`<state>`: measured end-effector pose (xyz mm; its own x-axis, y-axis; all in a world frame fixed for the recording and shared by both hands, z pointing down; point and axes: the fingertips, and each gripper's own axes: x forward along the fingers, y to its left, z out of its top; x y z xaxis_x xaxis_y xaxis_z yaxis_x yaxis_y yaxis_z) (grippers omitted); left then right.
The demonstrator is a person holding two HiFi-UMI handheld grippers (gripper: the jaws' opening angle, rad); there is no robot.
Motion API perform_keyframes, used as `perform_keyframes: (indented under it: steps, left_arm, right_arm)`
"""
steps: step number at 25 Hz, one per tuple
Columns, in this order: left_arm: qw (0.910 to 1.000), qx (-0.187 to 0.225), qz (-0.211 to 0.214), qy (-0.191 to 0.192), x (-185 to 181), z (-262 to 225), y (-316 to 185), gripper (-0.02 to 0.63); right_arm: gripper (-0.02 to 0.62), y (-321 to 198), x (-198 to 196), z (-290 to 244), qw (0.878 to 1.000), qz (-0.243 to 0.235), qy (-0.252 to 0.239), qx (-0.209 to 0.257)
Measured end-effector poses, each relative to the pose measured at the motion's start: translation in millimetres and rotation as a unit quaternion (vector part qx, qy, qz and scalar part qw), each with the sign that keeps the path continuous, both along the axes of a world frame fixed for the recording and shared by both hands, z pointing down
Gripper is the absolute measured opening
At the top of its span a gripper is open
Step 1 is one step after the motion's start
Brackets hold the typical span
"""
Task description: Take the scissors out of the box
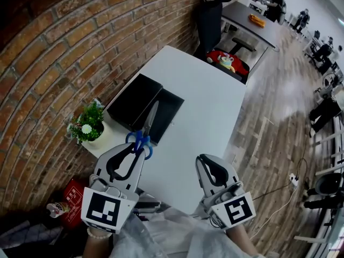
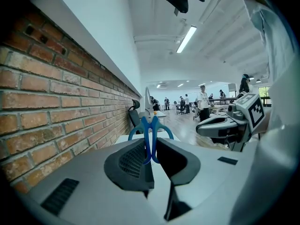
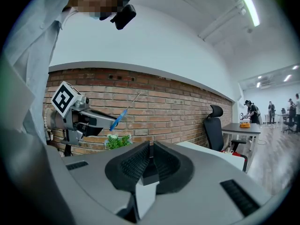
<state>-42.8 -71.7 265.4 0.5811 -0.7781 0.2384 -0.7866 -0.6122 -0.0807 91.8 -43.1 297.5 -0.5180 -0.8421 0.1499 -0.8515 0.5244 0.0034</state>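
With left gripper point(image 1: 141, 145) clamped on scissors point(image 1: 150, 118) by blue handles, lift blades clear above box point(image 1: 131, 97); park right gripper point(image 1: 206, 164), pinched together and empty, right of box.

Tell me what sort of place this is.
Probably an open-plan office or lab workspace: a black office chair at a grey desk, more people at desks down the room, and a strip light overhead.

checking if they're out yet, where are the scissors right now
Head view, lower left: the scissors are clamped by their blue handles in the left gripper, blades over the black box.
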Motion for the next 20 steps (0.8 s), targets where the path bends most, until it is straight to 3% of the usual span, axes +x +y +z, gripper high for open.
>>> perform_keyframes:
  steps: [20]
  left_arm:
    - [1.0000, 0.007, 0.004, -0.003, 0, -2, 3, 0.092]
  right_arm:
    - [0.054, 0, -14, -4, 1.000, -0.026, 0.012, 0.003]
